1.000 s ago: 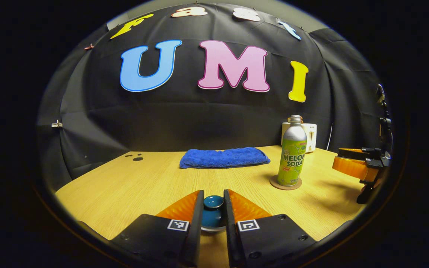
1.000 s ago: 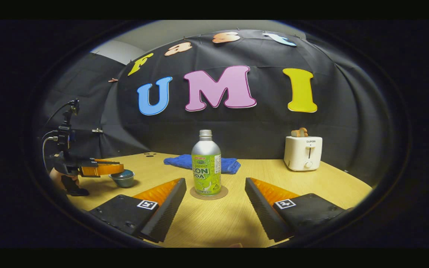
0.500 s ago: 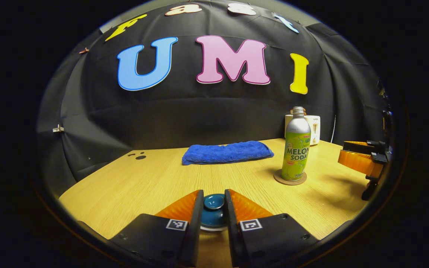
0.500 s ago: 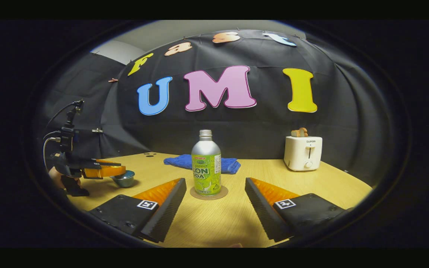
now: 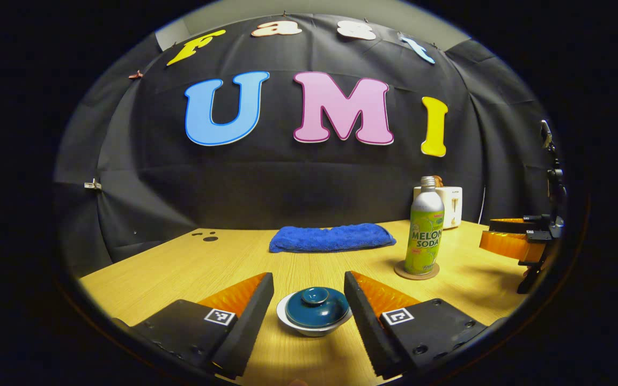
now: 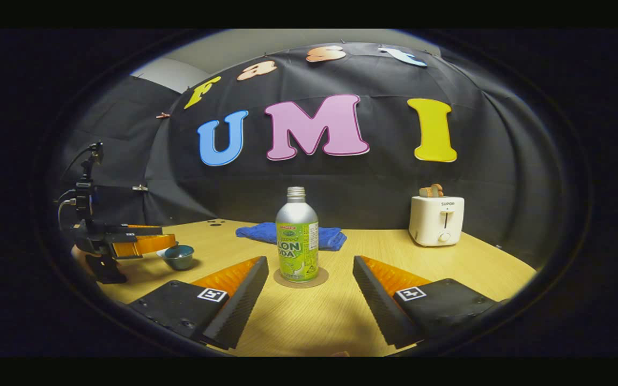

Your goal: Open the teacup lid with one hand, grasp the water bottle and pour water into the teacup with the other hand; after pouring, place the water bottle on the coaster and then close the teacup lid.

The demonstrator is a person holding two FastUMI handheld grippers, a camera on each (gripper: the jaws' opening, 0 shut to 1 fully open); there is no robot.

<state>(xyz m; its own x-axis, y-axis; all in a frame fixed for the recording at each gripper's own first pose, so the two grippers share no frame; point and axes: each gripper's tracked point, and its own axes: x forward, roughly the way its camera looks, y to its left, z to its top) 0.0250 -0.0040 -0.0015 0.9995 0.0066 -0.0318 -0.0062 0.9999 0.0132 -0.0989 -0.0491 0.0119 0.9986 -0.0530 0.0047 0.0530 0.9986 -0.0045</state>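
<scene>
Teal glaze covers the lid [image 5: 317, 305], which sits closed on the pale teacup [image 5: 313, 326] on the wooden table [image 5: 180, 268]. In the left gripper view the cup stands between the two fingers of the left gripper [image 5: 309, 292], close to their tips. Those jaws are spread wide, with a clear gap between each finger and the cup, so they grip nothing.

Beyond the teacup and off to its right, the water bottle [image 5: 425, 228] stands upright on a round coaster [image 5: 416, 271], its neck bare and without a cap. A folded blue towel [image 5: 332, 237] lies behind the teacup near the back wall, and a white toaster [image 5: 451, 199] peeks out just behind the bottle. At the right edge of this view the right gripper [image 5: 510, 238] hangs above the table, well apart from the cup.

In the right gripper view the water bottle [image 6: 296, 236] and its coaster [image 6: 301, 279] stand ahead of the right gripper [image 6: 309, 268], in line with the gap between its fingers. These jaws also stand wide open and touch nothing. The teacup [image 6: 178, 257] shows far to the bottle's left, with the left gripper [image 6: 148, 241] held level just beside it, on the side away from the bottle. The towel [image 6: 330, 236] lies behind the bottle and the toaster [image 6: 436, 220] stands off to its right.
</scene>
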